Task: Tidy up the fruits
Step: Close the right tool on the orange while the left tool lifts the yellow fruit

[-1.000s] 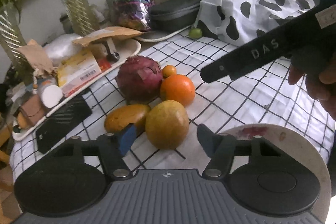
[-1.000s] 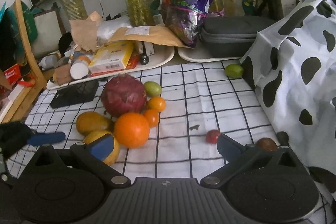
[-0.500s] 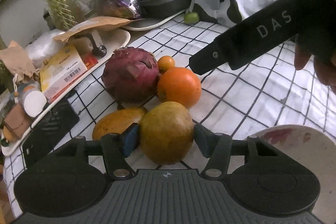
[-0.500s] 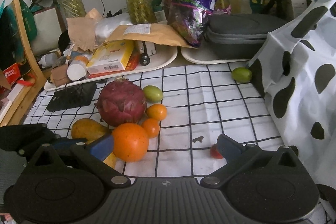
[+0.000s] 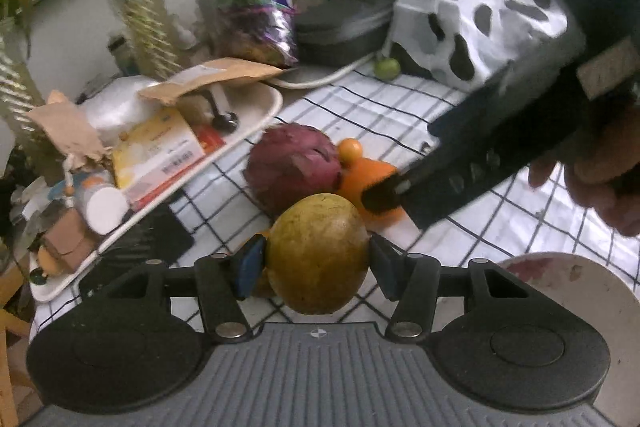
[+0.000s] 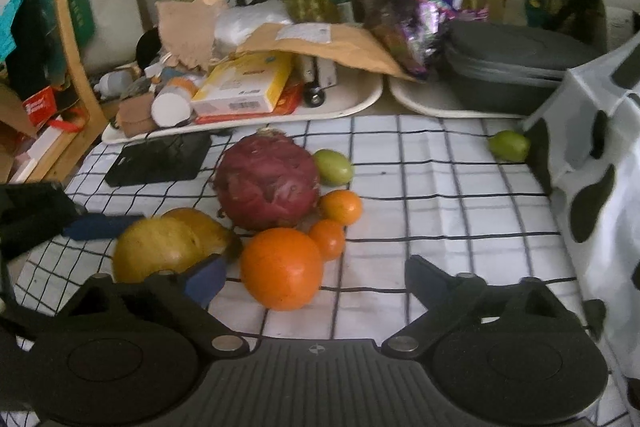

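My left gripper is shut on a round yellow-green fruit, its blue pads pressed on both sides; the fruit also shows in the right wrist view. Behind it lie a purple-red dragon fruit, a big orange and a yellow mango. Two small oranges and a green fruit sit beside the dragon fruit. My right gripper is open and empty, its jaws standing around the big orange.
A white plate lies at the near right. A cluttered tray, a black phone, a grey case and a cow-print cloth border the checked tablecloth. A lone green fruit sits far right.
My left gripper moved forward and closed on the yellow-green fruit. My right gripper moved left and forward toward the big orange, staying open.
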### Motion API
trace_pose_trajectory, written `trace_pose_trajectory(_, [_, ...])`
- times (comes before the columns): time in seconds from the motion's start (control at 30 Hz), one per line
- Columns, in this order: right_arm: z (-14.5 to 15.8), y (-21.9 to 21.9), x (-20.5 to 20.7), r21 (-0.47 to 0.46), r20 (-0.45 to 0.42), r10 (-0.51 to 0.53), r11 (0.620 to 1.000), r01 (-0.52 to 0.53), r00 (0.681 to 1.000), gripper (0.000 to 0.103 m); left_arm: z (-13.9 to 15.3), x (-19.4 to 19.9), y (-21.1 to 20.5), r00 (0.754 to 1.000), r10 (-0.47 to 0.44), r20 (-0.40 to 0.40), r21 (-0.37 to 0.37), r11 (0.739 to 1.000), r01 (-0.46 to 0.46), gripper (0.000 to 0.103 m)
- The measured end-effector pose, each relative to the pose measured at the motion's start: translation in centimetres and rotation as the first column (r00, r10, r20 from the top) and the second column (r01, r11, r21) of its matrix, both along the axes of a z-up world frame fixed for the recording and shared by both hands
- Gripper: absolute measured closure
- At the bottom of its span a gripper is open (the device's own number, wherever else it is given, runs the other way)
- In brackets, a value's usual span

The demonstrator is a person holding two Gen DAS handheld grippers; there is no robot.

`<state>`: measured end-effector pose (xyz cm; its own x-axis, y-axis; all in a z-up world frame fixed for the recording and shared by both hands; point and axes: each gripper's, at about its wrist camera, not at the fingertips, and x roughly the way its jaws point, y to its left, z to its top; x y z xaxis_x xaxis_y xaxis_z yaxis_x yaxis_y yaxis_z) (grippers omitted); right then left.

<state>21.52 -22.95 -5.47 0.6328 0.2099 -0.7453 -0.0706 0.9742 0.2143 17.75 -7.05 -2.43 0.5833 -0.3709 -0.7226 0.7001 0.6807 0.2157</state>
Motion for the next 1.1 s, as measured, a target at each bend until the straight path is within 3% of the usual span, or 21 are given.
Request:
trace_pose_trajectory(0.1, [-0.4, 0.6, 0.5, 0.021, -0.015, 0.019, 1.000, -0.019, 1.000, 0.016, 0.4, 0.4, 0.8, 1.000, 0.030, -0.001, -0.016, 0.999, -0.030, 0.049])
trace_pose_trajectory(0.27, [-1.3, 1.1, 1.6, 0.072, -0.049, 0.027, 0.997, -0.023, 0.998, 0.036, 0.7, 0.8, 1.8, 0.998, 0.065, -0.007, -0.030, 0.997, -0.065, 0.049])
trace_pose_trajectory(0.33, [-1.9, 1.2, 1.9, 0.093, -0.071, 0.022, 0.996, -0.015, 0.997, 0.049, 0.8, 0.9, 2.1, 0.998, 0.068, -0.009, -0.036, 0.997, -0.068, 0.049])
trace_pose_trajectory(0.5, [-2.1, 1.1, 1.6, 0.098, -0.076, 0.005, 0.995, 0.003, 0.997, 0.050, 1.2, 0.6, 2.6, 0.998, 0.067, -0.017, -0.059, 0.996, -0.068, 0.049])
trace_pose_trajectory(0.7, [0.1, 0.8, -0.2, 0.075, -0.009, -0.013, 0.997, 0.014, 1.000, 0.050, 2.0, -0.1, 3.5, 0.994, 0.106, -0.029, -0.103, 0.989, -0.108, 0.049])
trace_pose_trajectory(0.83, [1.5, 0.4, -1.8, 0.070, 0.034, -0.010, 0.998, 0.008, 0.999, 0.050, 2.5, -1.5, 4.2, 0.991, 0.132, -0.034, -0.120, 0.984, -0.135, 0.049])
trace_pose_trajectory(1.1, [2.5, 0.0, -6.2, 0.117, 0.038, -0.011, 0.993, 0.007, 0.999, 0.050, 2.2, -5.0, 4.5, 0.991, 0.118, -0.067, -0.126, 0.984, -0.126, 0.049])
